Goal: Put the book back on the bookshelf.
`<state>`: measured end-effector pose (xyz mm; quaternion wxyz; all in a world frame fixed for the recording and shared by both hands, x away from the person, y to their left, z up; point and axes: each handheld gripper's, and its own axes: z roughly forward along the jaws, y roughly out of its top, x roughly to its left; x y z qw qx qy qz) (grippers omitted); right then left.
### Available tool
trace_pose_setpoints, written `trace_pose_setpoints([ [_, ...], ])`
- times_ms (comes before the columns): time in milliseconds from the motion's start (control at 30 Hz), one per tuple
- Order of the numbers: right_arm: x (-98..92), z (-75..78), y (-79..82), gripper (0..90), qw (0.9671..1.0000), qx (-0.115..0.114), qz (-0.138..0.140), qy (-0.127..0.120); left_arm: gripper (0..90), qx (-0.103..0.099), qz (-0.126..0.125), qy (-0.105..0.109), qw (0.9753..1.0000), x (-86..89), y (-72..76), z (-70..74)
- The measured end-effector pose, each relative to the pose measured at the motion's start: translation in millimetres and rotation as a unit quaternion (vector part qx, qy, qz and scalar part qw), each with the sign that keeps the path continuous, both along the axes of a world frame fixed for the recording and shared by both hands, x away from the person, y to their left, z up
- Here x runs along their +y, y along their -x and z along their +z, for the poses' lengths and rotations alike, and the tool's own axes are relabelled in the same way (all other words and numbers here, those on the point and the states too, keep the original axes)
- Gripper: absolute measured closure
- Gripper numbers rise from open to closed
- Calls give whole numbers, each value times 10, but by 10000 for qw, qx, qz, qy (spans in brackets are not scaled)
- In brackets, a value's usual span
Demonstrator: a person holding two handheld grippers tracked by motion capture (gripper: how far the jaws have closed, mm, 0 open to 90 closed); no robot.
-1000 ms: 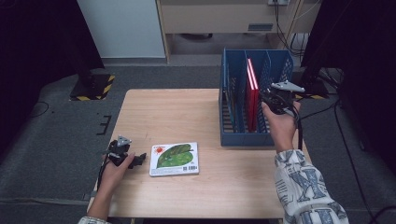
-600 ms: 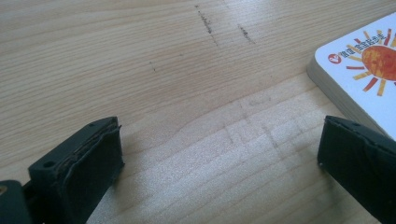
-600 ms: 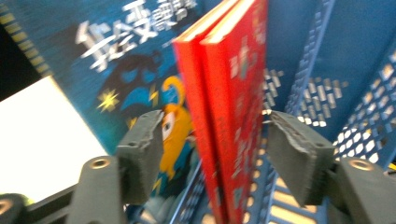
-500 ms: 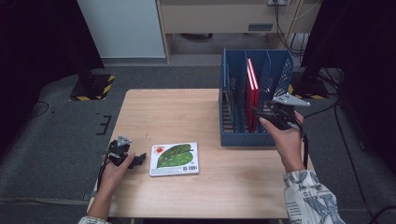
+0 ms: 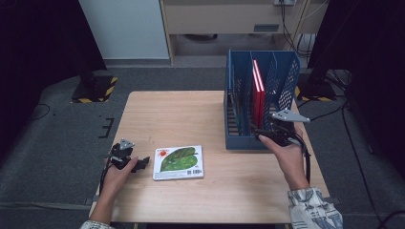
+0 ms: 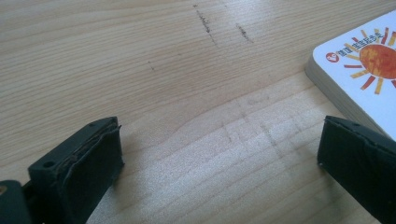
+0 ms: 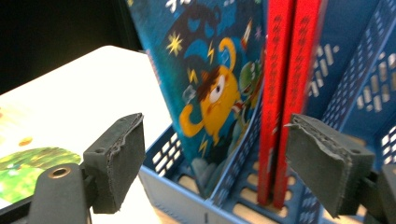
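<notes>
Right gripper lower now before blue rack, empty, both grippers wide; pale wooden table, grey carpet.

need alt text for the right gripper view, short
Two open black jaws of the right gripper frame a blue perforated plastic file rack holding a blue cartoon-monster picture book and two red books upright; pale wooden table at left.
</notes>
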<state>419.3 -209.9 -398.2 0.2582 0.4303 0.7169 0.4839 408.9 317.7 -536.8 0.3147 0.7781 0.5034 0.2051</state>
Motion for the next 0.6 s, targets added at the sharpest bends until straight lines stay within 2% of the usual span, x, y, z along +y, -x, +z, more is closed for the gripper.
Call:
trace_pose_setpoints([
  [100, 13, -102, 63, 199, 9998, 111, 13, -152, 0, -1, -38, 5, 10000, -2, 3, 0],
  [167, 25, -151, 91, 197, 9998, 168, 35, -77, 0, -1, -47, 14, 10000, -2, 3, 0],
  [400, 96, -240, 240, 177, 9996, 200, 119, -142, 0, 5, -115, 42, 9999, 7, 7, 2],
  [600, 223, -357, 376, 162, 9993, 209, 309, 54, 24, -51, -155, 137, 9998, 29, 10, 20],
])
